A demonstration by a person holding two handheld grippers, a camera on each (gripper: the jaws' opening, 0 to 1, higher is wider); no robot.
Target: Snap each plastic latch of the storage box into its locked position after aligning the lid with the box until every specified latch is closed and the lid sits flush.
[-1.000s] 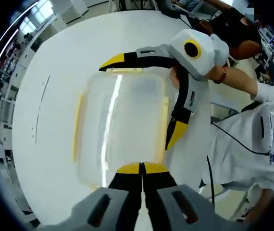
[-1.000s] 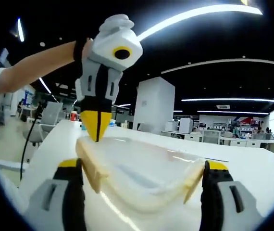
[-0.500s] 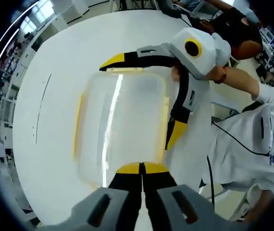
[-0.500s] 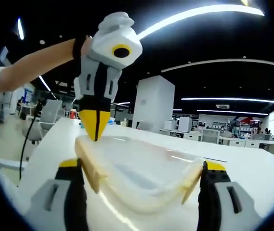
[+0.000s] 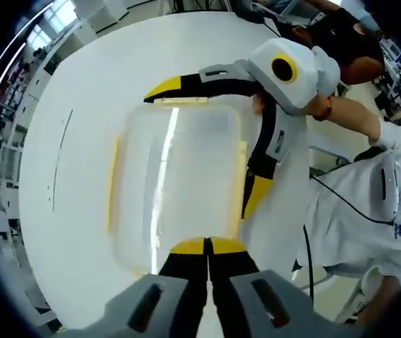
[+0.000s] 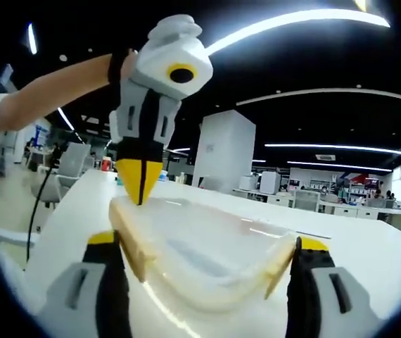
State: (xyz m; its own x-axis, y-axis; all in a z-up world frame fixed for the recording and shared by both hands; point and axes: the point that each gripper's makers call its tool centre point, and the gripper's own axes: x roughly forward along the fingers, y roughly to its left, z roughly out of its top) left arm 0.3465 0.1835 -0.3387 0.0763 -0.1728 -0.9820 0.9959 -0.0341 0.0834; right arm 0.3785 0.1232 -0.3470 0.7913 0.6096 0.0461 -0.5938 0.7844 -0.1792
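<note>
At frame centre, my right gripper straddles the box wide; left gripper, closed, presses its edge; latch next.

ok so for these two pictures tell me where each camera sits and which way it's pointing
Left gripper view: rides the left gripper, above the storage box, looking down; its jaws are shut at the lid's near edge, and a sleeve shows.
Right gripper view: rides the right gripper, low at table level, looking across the box; its jaws straddle it, open.
Shared: the box, the table, each other's gripper.
</note>
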